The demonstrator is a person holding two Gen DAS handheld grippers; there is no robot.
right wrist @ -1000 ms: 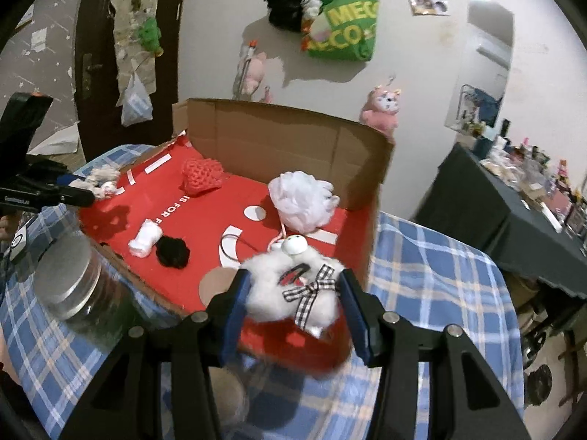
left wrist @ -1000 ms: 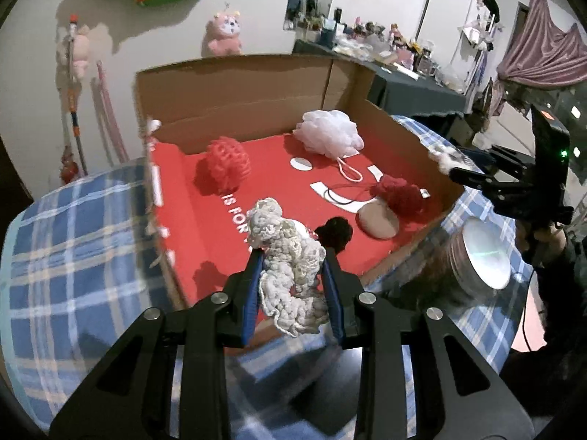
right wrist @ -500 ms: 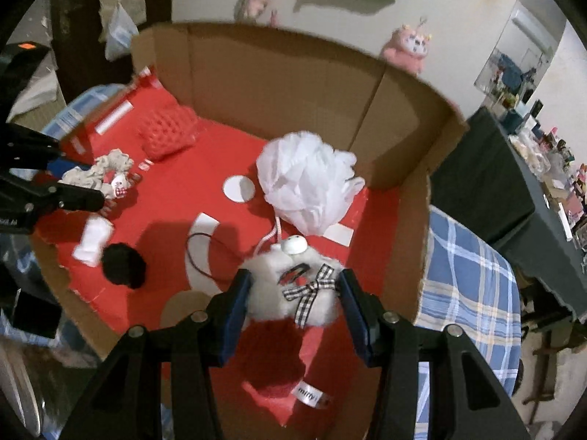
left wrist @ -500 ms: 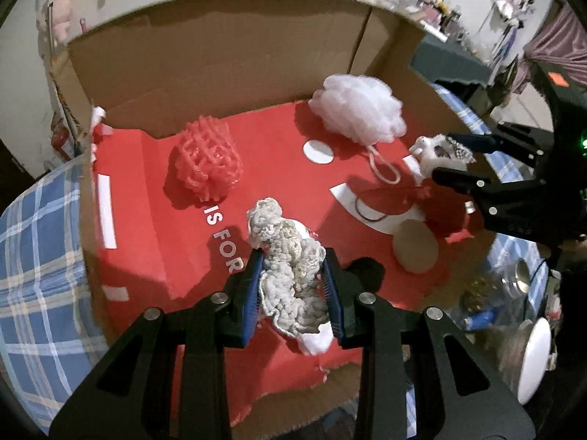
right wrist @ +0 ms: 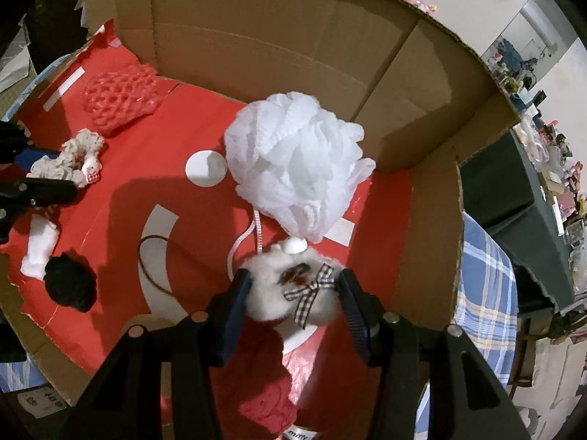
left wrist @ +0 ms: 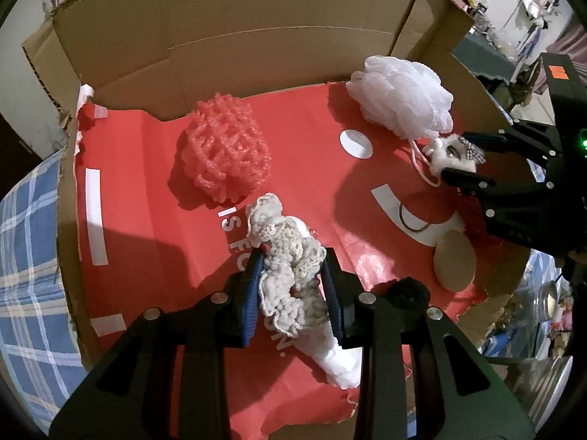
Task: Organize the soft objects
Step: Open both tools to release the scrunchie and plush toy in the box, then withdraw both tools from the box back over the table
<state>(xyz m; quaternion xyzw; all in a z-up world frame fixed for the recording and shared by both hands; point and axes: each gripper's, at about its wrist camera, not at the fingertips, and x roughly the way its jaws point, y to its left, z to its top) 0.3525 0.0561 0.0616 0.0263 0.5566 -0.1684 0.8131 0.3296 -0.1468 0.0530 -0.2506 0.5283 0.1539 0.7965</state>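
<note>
Both grippers descended into cardboard box point(left wrist: 256, 29) (crochet, fluffy loads)

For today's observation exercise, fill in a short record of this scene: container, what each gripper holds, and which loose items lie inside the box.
container: cardboard box with a red floor
left gripper: shut on cream crocheted scrunchie, over the box floor
right gripper: shut on white fluffy scrunchie with a checked bow
loose inside: white bath pouf, red mesh pouf, black pompom, white sock
</note>
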